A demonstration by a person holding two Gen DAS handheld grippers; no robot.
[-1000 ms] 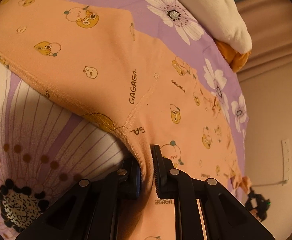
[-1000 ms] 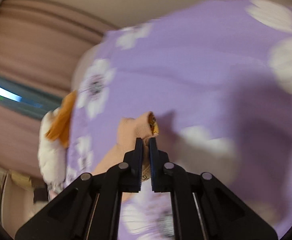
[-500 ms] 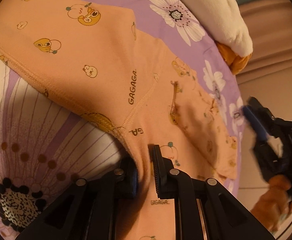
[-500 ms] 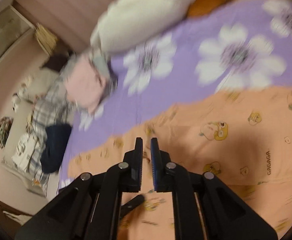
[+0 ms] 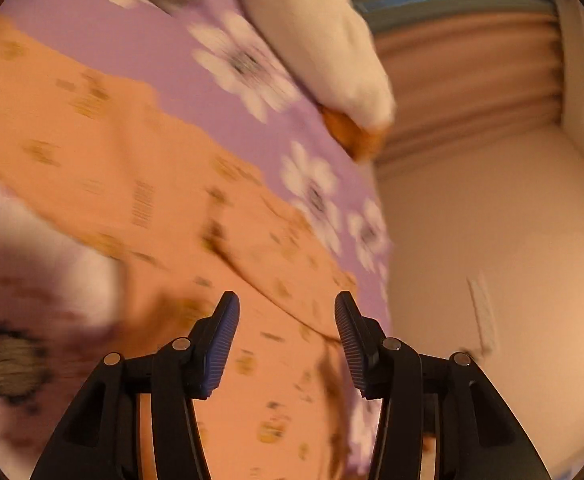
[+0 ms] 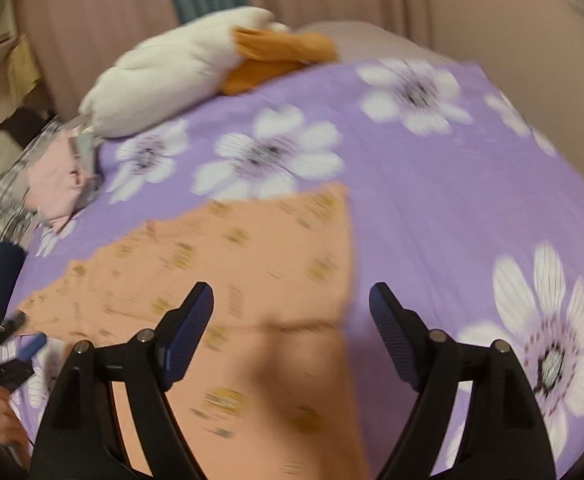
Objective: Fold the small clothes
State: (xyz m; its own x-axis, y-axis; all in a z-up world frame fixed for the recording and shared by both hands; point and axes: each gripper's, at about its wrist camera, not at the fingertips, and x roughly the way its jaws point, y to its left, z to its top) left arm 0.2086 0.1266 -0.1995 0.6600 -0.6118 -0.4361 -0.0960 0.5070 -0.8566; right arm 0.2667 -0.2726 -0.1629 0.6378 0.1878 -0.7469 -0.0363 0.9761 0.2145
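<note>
An orange garment with small duck prints (image 5: 163, 184) (image 6: 259, 264) lies spread flat on the purple flowered bedsheet (image 6: 432, 184). My left gripper (image 5: 286, 306) hovers above it, its jaws opening, with no cloth pinched between the blue pads. Over the garment's right edge my right gripper (image 6: 290, 297) hangs with its jaws opening wide and nothing held. The left gripper (image 6: 19, 350) also shows at the far left of the right wrist view, with a hand below it. Both views are blurred by motion.
A white and orange plush toy (image 6: 195, 64) (image 5: 324, 52) lies at the head of the bed. A pile of other clothes (image 6: 55, 172) sits at the bed's left side. Curtains (image 6: 91, 12) and a wall (image 5: 492, 220) lie beyond the bed.
Both grippers have let go of the orange garment and opened. The left one has lifted off the cloth; the right one has swung round over the flattened garment.
</note>
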